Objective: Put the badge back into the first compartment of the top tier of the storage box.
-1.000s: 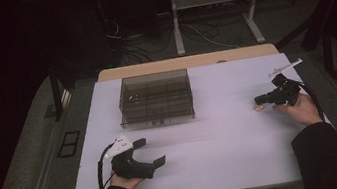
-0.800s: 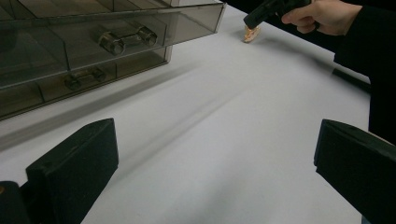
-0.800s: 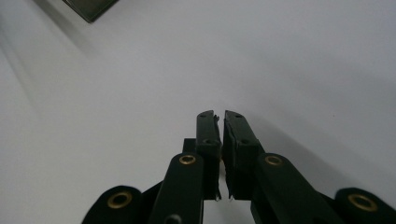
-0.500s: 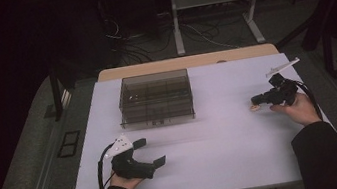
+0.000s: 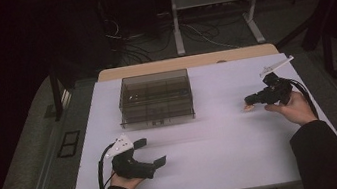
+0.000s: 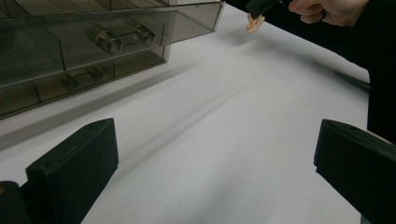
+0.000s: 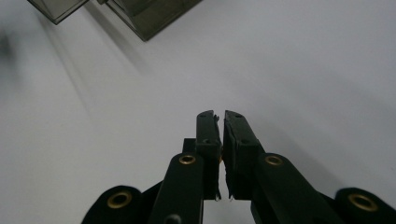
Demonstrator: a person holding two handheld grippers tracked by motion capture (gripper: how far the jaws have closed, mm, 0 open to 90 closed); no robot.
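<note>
One small orange piece (image 5: 248,108) sits gripped in the right gripper (image 5: 254,100); left gripper (image 5: 151,152) jaws open.

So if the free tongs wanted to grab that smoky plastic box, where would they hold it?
Probably across a short end wall of the box, coming from above: the wide-open left tongs could straddle a thin upright wall, while the whole box looks too wide.

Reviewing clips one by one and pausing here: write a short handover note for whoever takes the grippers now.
Right gripper: shut on a small orange piece, held above the white table at its right side.
Left gripper: open, holding nothing, near the front edge.
Smoky clear compartment box: at the table's back centre; metal parts lie in some compartments.
Done: piece picked up.
Left: probably carry it to the box and release it there; which compartment cannot be told.
</note>
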